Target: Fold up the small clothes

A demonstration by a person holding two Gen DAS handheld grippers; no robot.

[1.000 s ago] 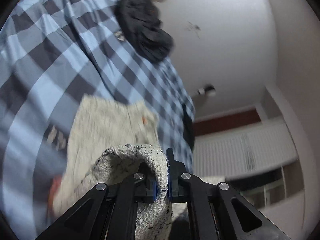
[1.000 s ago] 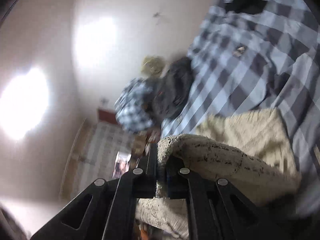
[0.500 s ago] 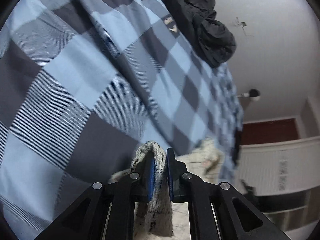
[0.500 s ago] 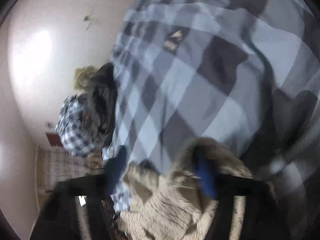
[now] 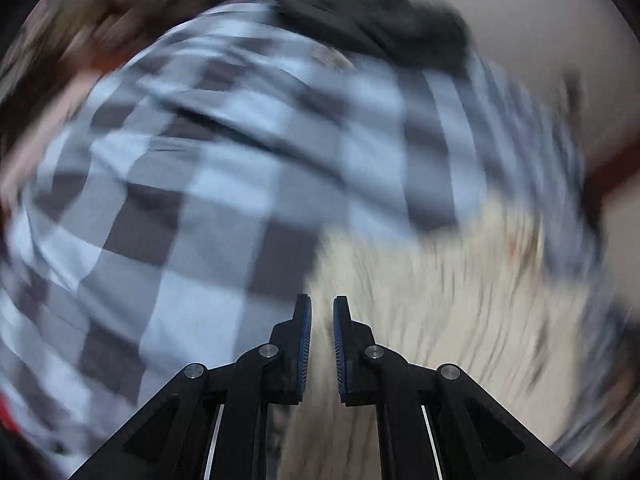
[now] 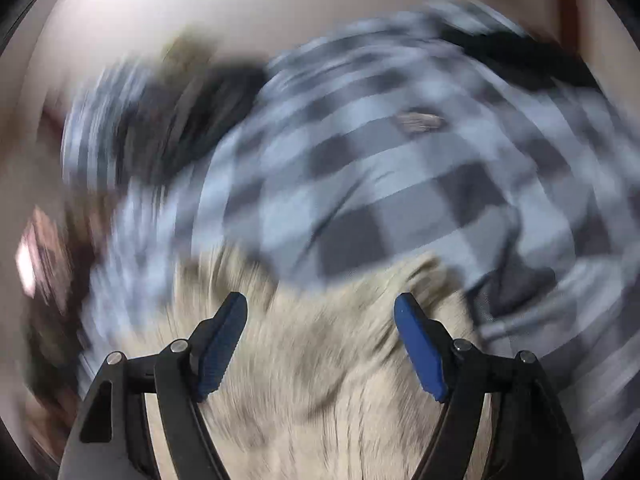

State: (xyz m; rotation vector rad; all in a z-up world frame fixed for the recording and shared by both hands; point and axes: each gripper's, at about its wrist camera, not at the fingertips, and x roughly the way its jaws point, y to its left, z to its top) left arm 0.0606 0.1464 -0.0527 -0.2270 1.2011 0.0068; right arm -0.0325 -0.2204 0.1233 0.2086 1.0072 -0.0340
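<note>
Both views are blurred by motion. A cream knitted garment (image 5: 452,288) lies on a blue and grey checked bedspread (image 5: 208,184). My left gripper (image 5: 322,306) hangs over the garment's left edge with its jaws a narrow gap apart and nothing between them. In the right wrist view the same garment (image 6: 316,360) fills the bottom. My right gripper (image 6: 320,304) is wide open just above it and holds nothing.
A dark garment (image 5: 372,12) lies at the far edge of the bedspread; it also shows in the right wrist view (image 6: 192,108). A small brownish patch (image 6: 420,120) sits on the bedspread (image 6: 420,192). A pale wall lies beyond.
Both grippers held the cream garment lifted a second ago. The right one opened half a second ago, the left one has let go since. The garment now lies on the bedspread.
</note>
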